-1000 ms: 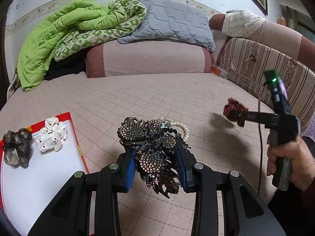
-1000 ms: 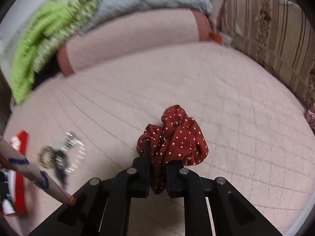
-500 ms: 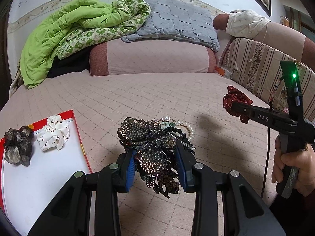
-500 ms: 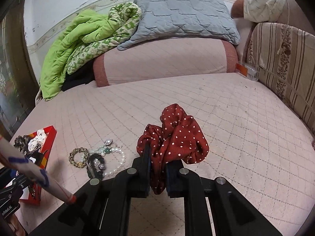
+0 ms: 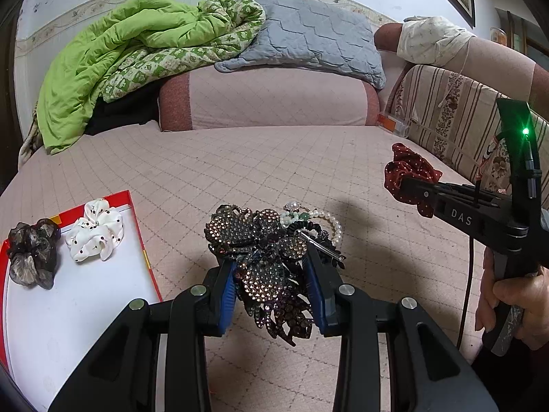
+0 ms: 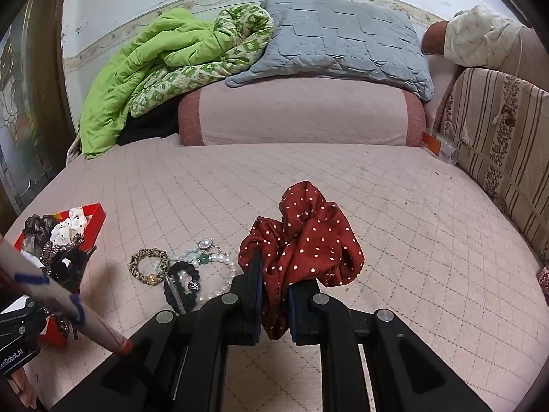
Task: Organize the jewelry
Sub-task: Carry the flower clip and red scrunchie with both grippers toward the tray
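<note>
Meanwhile, left claw [image 5: 272, 285] clamps the rhinestone hair clip [image 5: 264, 261]; right claw [image 6: 274, 295] pinches the red polka-dot scrunchie [image 6: 302, 243].

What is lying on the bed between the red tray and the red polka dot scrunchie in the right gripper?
In the right wrist view, a small jewelry pile: a leopard-print bracelet, a white pearl necklace and a black hair tie, between the red tray and red polka dot scrunchie.

Red white-dotted scrunchie [image 6: 302, 243]; lime-green blanket [image 5: 113, 58]; grey pillow [image 5: 308, 41].

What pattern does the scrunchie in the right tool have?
Dark red with small white dots; the scrunchie shows best in the right wrist view.
</note>
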`<state>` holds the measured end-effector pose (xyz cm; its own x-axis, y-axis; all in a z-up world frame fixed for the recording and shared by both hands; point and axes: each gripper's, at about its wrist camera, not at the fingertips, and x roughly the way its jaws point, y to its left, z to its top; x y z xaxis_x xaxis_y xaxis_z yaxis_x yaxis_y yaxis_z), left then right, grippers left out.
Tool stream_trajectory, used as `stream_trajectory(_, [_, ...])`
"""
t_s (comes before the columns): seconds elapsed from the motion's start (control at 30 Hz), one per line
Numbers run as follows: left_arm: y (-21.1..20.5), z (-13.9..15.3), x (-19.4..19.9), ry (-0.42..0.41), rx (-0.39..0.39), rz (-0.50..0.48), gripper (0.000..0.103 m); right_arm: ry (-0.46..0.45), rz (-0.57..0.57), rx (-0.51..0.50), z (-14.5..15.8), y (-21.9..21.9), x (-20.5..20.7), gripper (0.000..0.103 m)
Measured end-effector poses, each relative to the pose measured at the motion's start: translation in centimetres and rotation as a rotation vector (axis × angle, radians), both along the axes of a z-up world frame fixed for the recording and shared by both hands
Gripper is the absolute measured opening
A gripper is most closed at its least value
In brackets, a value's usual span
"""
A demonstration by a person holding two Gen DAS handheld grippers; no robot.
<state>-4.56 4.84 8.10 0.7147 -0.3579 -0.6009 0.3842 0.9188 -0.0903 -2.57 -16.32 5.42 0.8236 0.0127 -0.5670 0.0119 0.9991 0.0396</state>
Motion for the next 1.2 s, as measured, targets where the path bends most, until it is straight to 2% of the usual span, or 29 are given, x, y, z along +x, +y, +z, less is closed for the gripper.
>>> stream_trajectory(0.3, [0.7,0.2,-0.2,-0.003,-0.013,0.019,0.035,0.002,0.008,0.007,0.1,1.1,-0.2,0.012])
stream_trajectory(0.57, [2.3,0.8,-1.0,-0.017,-0.021,0.048,0.035,-0.015,0.051,0.012,1.1,4.4,-0.7,0.012])
stream_trajectory(1.2, [10.6,2.4,-2.1,-0.039,-0.098,0.185,0.035,-0.027,0.185,-0.046,2.5,13.1,-1.3,0.013])
